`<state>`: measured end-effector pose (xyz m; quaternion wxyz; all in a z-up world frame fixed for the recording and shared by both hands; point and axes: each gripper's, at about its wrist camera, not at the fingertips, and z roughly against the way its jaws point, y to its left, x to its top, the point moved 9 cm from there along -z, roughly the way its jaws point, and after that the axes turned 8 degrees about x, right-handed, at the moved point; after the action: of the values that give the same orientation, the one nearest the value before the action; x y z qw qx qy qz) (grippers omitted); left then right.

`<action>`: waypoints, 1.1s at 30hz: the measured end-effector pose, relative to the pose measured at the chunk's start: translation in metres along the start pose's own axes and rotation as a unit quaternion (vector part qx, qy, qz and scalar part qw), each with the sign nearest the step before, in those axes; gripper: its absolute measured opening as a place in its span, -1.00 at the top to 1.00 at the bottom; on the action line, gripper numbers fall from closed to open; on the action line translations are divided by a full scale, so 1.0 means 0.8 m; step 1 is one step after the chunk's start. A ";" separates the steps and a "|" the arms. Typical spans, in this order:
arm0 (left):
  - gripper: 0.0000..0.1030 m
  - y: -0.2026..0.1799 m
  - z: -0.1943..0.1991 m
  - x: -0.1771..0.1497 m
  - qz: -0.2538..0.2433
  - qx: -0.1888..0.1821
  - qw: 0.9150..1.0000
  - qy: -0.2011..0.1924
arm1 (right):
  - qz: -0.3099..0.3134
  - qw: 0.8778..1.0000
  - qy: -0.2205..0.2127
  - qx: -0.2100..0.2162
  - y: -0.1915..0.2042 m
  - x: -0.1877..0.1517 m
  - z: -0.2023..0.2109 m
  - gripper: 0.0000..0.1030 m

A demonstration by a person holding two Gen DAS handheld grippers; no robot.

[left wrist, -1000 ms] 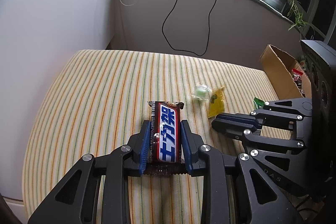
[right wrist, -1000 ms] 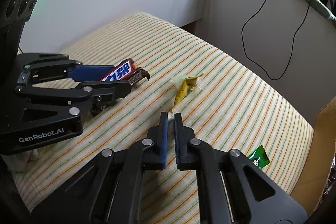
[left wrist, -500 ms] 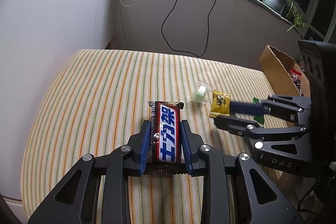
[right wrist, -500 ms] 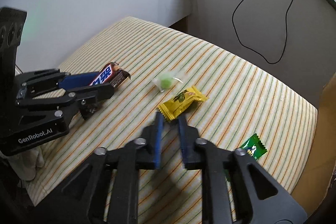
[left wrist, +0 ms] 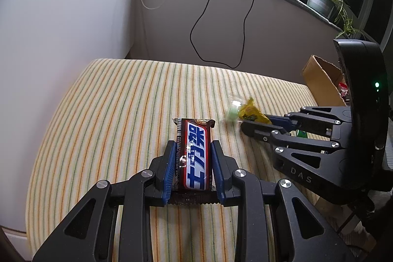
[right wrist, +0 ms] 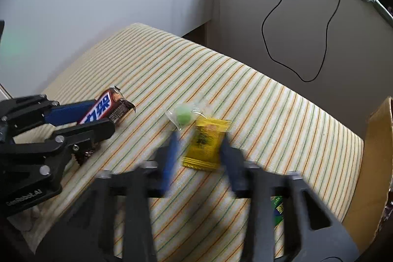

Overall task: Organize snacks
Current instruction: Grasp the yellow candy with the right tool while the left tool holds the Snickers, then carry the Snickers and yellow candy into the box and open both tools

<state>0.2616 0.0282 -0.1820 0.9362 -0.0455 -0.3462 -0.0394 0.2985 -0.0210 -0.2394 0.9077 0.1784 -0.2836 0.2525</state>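
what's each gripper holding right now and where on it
Left gripper clamps the red-and-blue chocolate bar by its long sides. Right gripper is closing around the yellow candy packet.

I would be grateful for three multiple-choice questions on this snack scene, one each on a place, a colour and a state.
1. Where is the green sweet?
A) in the cardboard box
B) on the striped cloth, next to the yellow packet
C) in the plant pot

2. What colour are the pads of the left gripper?
A) blue
B) red
C) grey

3. The left gripper is:
A) open and empty
B) shut on the chocolate bar
C) shut on the black cable

Answers:
1 B, the sweet lies by the packet on the cloth.
2 A, blue pads flank the bar.
3 B, both pads press the bar's sides.
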 end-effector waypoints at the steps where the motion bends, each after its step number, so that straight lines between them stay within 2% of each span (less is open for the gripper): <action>1: 0.49 -0.001 0.001 0.000 0.000 0.000 1.000 -0.001 | 0.002 1.000 0.001 0.000 0.001 -0.001 0.001 0.74; 2: 0.49 -0.002 0.003 0.001 -0.001 0.000 1.000 -0.003 | 0.003 1.000 0.000 0.000 0.001 -0.001 0.002 0.79; 8: 0.49 -0.017 0.020 0.009 -0.007 -0.003 1.000 -0.016 | -0.007 1.000 -0.010 0.016 -0.004 -0.007 0.017 0.80; 14: 0.49 -0.043 0.045 0.021 -0.022 -0.009 0.999 -0.036 | -0.025 0.998 -0.045 0.029 -0.011 -0.013 0.070 0.80; 24: 0.49 -0.119 0.073 0.051 -0.060 -0.038 0.995 -0.067 | -0.036 0.993 -0.110 0.031 -0.049 -0.006 0.162 0.80; 33: 0.49 -0.207 0.081 0.061 -0.094 -0.075 0.990 -0.076 | -0.061 0.989 -0.133 0.003 -0.113 -0.029 0.230 0.80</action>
<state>0.2393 -0.1312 -0.0918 0.8934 -0.0858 -0.4149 -0.1498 0.2542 -0.1883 -0.1269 0.8750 0.2297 -0.3901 0.1714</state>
